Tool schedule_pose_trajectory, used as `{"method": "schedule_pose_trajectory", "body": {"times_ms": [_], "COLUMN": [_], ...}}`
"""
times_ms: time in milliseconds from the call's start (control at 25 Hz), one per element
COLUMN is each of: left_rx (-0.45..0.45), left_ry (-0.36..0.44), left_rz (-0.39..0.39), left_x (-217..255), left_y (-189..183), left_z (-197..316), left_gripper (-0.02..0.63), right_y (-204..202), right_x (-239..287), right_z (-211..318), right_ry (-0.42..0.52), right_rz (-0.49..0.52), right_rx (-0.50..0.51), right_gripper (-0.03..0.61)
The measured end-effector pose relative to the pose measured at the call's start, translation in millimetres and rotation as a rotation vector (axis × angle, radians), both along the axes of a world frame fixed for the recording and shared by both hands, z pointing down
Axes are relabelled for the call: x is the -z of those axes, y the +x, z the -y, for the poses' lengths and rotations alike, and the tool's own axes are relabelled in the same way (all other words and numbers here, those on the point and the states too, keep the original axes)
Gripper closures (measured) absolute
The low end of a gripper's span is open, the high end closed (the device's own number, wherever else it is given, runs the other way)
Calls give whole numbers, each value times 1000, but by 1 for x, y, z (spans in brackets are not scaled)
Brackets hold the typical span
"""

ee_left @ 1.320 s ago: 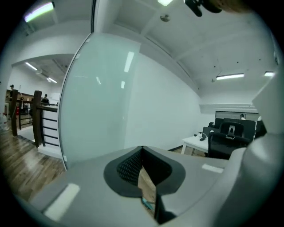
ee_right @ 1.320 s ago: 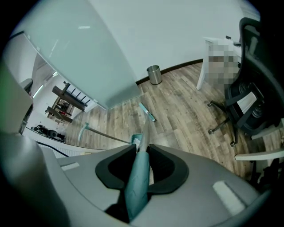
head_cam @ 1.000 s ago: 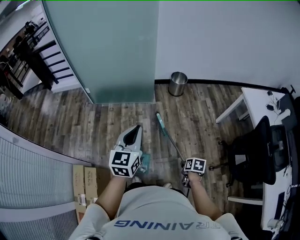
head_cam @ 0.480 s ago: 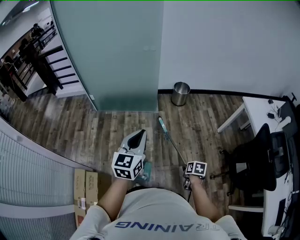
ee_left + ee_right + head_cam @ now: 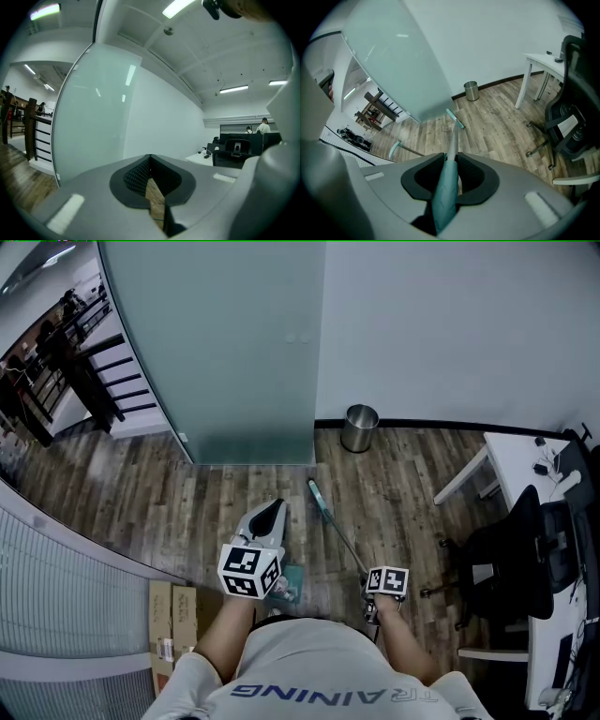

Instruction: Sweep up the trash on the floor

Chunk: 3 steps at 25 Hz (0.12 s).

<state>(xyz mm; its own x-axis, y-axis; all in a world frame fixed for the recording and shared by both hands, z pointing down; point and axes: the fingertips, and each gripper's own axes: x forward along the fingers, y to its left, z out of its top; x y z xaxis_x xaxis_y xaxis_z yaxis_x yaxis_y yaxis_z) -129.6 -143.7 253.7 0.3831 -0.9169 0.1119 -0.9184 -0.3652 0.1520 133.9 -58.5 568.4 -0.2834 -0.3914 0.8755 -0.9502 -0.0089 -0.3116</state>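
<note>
A broom [image 5: 337, 524] with a thin grey handle and a narrow teal head [image 5: 316, 491] slants across the wood floor ahead of the person. My right gripper [image 5: 368, 570] is shut on the broom's teal grip [image 5: 446, 187], with the handle running away to the head [image 5: 454, 118]. My left gripper [image 5: 273, 509] is held level at the left, jaws shut [image 5: 150, 165], and nothing shows between its pads. A teal piece [image 5: 289, 581] lies on the floor by its cube; a teal bar on a thin rod [image 5: 396, 146] shows in the right gripper view. No trash is visible.
A metal waste bin [image 5: 359, 427] stands by the far wall. A frosted glass wall [image 5: 225, 352] rises ahead on the left. A black office chair [image 5: 511, 549] and white desk [image 5: 525, 442] crowd the right. Cardboard boxes [image 5: 172, 613] lie at the lower left.
The broom head has swung slightly left on the floor, and the head camera's view has shifted a little. Both grippers stay shut and almost in place.
</note>
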Motion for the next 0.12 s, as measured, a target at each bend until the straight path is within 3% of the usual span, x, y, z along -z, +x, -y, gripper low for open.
{"method": "schedule_pose_trajectory", "body": {"times_ms": [120], "left_rx": [2], "left_ry": [-5], "left_rz": [-3], "left_x": [-2], "left_y": [0], "left_z": [3], "left_gripper": [612], "right_y": [1], "right_x": [0], "right_z": [2], "right_ry": [0], "right_rz": [3], "right_rx": [2], "right_gripper": [471]}}
